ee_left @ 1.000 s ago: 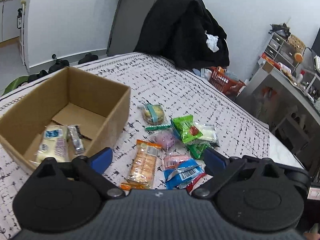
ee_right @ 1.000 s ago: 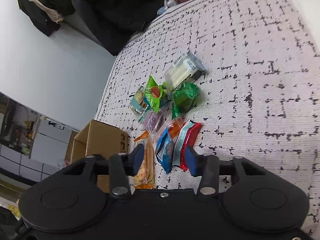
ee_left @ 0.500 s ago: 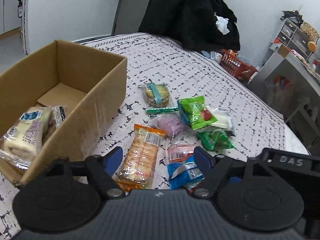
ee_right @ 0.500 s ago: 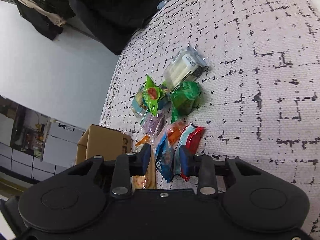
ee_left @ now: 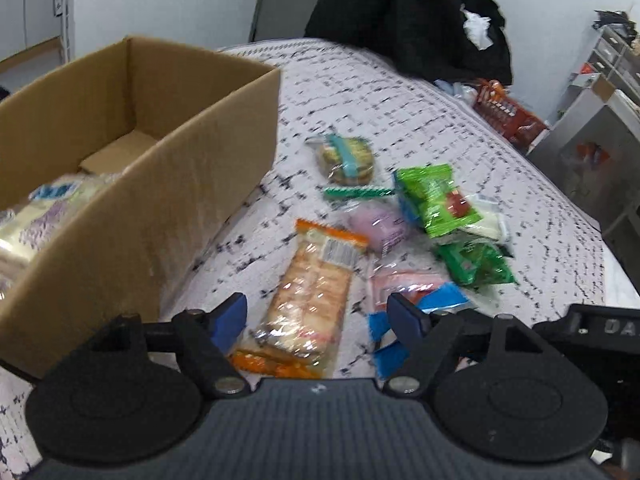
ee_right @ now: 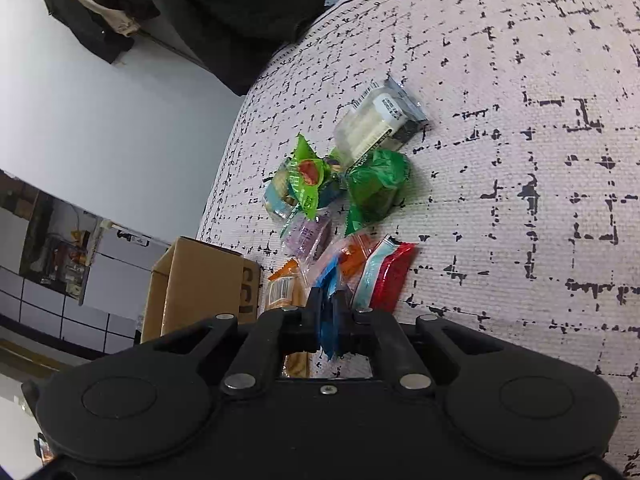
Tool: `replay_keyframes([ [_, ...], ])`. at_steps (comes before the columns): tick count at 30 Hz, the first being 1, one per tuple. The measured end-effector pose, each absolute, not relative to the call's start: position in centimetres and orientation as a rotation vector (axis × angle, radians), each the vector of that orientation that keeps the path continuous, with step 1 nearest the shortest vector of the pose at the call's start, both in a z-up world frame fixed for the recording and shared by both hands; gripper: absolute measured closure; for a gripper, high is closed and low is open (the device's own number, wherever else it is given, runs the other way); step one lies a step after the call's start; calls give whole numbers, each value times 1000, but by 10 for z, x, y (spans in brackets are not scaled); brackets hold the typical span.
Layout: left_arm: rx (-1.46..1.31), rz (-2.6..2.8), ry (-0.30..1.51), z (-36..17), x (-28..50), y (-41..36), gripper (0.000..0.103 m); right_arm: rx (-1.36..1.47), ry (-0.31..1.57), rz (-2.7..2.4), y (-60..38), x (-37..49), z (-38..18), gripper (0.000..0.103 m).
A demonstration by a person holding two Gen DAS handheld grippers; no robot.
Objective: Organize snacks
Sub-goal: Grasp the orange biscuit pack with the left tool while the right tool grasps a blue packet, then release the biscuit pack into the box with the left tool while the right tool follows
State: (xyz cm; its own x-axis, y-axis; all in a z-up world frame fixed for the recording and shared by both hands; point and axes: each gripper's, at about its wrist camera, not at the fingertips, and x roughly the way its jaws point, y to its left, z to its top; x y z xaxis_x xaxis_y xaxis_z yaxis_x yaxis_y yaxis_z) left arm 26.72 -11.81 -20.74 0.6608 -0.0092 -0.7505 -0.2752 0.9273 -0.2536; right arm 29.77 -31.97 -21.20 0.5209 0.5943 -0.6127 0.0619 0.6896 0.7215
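Note:
Snack packets lie in a loose heap on the patterned bedspread [ee_left: 360, 92]. My left gripper [ee_left: 316, 312] hangs low over an orange cracker pack [ee_left: 312, 280]; its jaws are closing with the pack between them, the pads clear of it. The cardboard box [ee_left: 216, 152] stands just to the left, holding a pale bread pack [ee_left: 36, 220]. My right gripper [ee_right: 326, 302] is shut on a blue packet [ee_right: 327, 340] at the near edge of the heap. A red packet [ee_right: 386, 276] lies right beside it.
Farther back lie a green packet [ee_left: 436, 200], a purple one [ee_left: 378, 226], a round biscuit with a teal band [ee_left: 346, 158] and a white packet [ee_right: 376, 124]. Black clothing [ee_left: 408, 20] is piled at the far end. A red basket [ee_left: 508, 112] sits beyond the right edge.
My left gripper sank toward the cracker pack and its jaws narrowed. The right gripper's jaws closed onto the blue packet.

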Motion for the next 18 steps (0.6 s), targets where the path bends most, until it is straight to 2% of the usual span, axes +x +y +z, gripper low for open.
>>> replay_keyframes([
  [1, -368, 155, 840, -209, 266, -117, 30, 762, 987, 358, -320, 297, -211, 98],
  [2, -369, 159, 840, -209, 265, -116, 37, 759, 985, 357, -320, 296, -211, 98],
  [5, -399, 148, 844, -209, 264, -112, 68, 753, 967, 348, -320, 295, -207, 99],
  [18, -436, 136, 774, -169, 243, -103, 69, 683, 910, 333, -315, 284, -182, 101],
])
